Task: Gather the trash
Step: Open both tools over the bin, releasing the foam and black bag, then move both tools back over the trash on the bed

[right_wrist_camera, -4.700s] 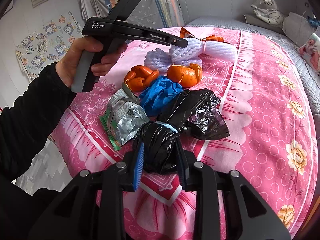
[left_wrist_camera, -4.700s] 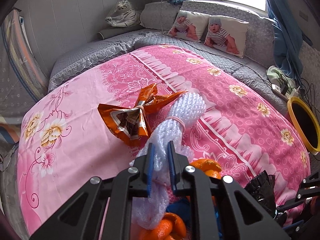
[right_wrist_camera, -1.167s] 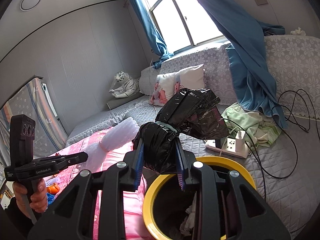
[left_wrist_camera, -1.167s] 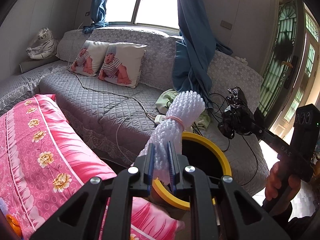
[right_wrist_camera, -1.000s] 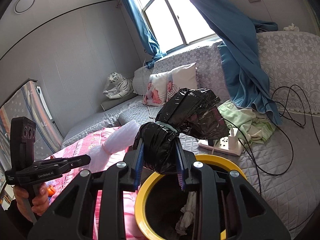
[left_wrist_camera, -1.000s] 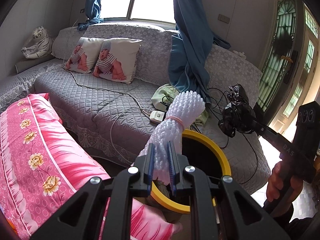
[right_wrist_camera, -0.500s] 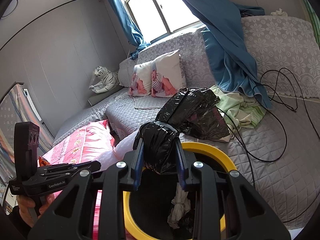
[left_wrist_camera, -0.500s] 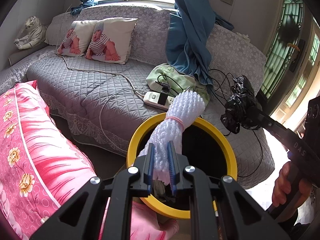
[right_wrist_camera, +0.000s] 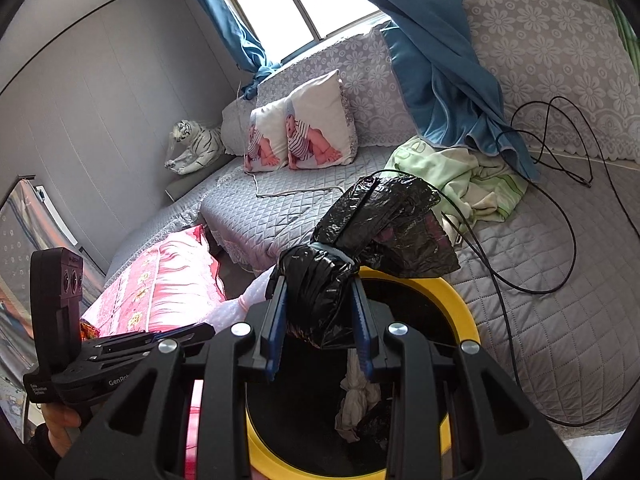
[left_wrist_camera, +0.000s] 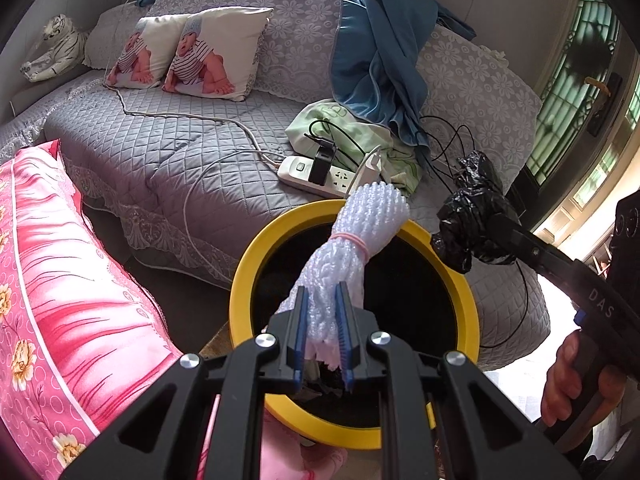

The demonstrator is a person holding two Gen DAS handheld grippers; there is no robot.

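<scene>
**Two bundles held over the yellow-rimmed bin**

The white foam net bundle [left_wrist_camera: 352, 252], tied with a pink band, sits pinched in the nearly closed left claw [left_wrist_camera: 322, 330]. Its long axis runs up and away from the claw, tilted to the right, the flared end over the bin's far rim. The black plastic bag bundle [right_wrist_camera: 352, 248] is clamped between the pads of the right claw [right_wrist_camera: 318, 330], its loose end also slanting up and to the right ahead of the fingers. Directly below both claws gapes the bin [left_wrist_camera: 460, 284], dark inside with crumpled trash at the bottom. Beyond it lies a grey quilted sofa bed [left_wrist_camera: 168, 160] carrying a power strip [left_wrist_camera: 320, 172], cables, a green cloth and two printed pillows [left_wrist_camera: 192, 52]. A pink floral bed [left_wrist_camera: 60, 272] lies left of the left claw.
</scene>
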